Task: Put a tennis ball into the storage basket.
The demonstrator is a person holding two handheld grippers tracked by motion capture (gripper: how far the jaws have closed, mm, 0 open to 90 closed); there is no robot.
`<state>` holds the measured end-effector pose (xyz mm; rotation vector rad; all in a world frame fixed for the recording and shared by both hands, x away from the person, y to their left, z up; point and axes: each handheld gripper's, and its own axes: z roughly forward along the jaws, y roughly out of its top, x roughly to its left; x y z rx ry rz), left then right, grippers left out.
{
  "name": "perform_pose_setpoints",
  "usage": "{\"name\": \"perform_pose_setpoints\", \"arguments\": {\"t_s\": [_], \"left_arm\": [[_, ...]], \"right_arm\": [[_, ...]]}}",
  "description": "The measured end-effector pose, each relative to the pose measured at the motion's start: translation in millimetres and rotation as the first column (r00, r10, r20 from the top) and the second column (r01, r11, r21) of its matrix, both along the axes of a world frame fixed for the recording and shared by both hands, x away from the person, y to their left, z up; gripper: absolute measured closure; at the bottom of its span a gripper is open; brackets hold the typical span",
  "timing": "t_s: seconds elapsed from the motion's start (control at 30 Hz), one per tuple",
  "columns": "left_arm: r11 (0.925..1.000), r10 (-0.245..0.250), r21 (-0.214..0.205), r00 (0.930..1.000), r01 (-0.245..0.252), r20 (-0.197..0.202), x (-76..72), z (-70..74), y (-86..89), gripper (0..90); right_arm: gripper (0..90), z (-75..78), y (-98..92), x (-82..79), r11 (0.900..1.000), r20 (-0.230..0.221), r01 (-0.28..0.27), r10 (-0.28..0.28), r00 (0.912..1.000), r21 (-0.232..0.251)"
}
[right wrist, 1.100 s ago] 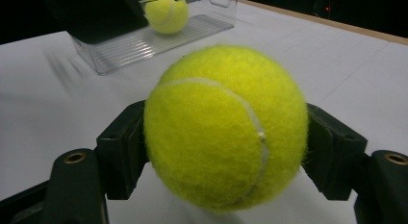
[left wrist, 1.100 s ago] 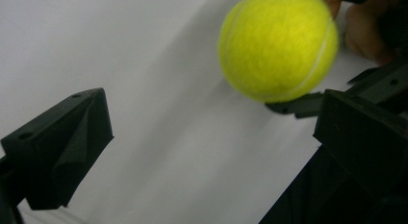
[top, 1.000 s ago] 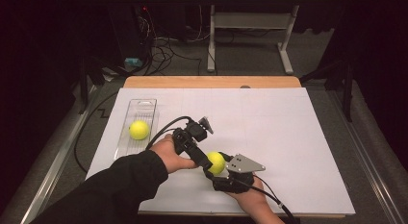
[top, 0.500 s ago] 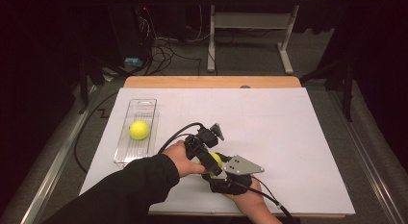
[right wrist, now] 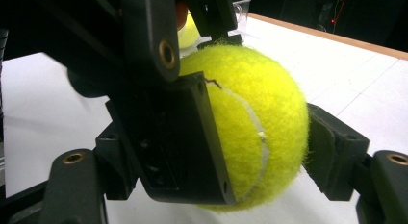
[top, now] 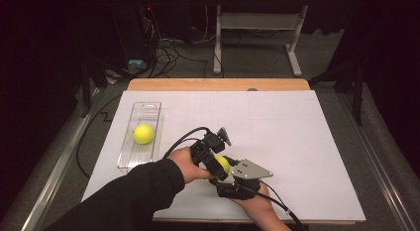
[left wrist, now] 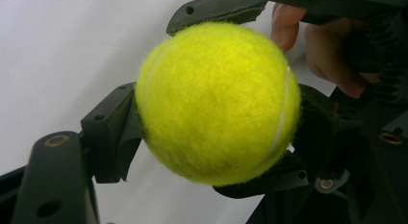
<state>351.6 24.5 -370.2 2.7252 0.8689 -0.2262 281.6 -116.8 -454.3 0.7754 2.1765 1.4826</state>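
Left gripper jaws just closed on fuzzy yellow tennis ball, also clamped by right gripper.

Yellow-green on white and black

We see a fuzzy yellow-green tennis ball with a pale seam, a second yellow-green ball in a clear tray, black grippers with brass-coloured rivets, a white sheet, and a tan wooden table edge.

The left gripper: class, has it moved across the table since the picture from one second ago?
Yes. The left gripper has shifted right, away from the clear tray, and its jaws have just been closing on the tennis ball in the right gripper.
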Motion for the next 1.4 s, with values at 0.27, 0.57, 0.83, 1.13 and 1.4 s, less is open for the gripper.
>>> {"name": "perform_pose_setpoints", "arguments": {"t_s": [0.27,0.57,0.83,1.13,1.4], "left_arm": [[0.9997,0.024,-0.005,0.9994,-0.024,0.025,5.5,6.9,5.2,26.1],[0.9946,0.103,0.007,0.9933,-0.103,0.053,19.8,16.7,34.8,26.1],[0.9843,0.171,0.035,0.9835,-0.173,0.059,31.9,21.9,74.7,26.1],[0.9604,0.269,0.056,0.9609,-0.273,0.064,43.9,29.0,128.2,26.2],[0.9380,0.331,0.086,0.9413,-0.336,0.068,47.9,29.0,166.8,26.2]], "right_arm": [[0.1,-0.5,0.1,2.6,1.0000,0.001,0.002,-0.002,1.0000,-0.001],[0.0,-2.8,-23.9,7.7,0.9986,-0.009,0.047,-0.047,0.9989,-0.027],[0.0,-1.9,-63.0,15.3,0.9888,0.001,0.147,-0.147,0.9891,-0.026],[0.0,-2.4,-103.0,17.4,0.9707,0.008,0.238,-0.238,0.9712,-0.033],[0.0,-3.9,-128.5,14.5,0.9559,0.005,0.291,-0.291,0.9568,-0.041]]}}
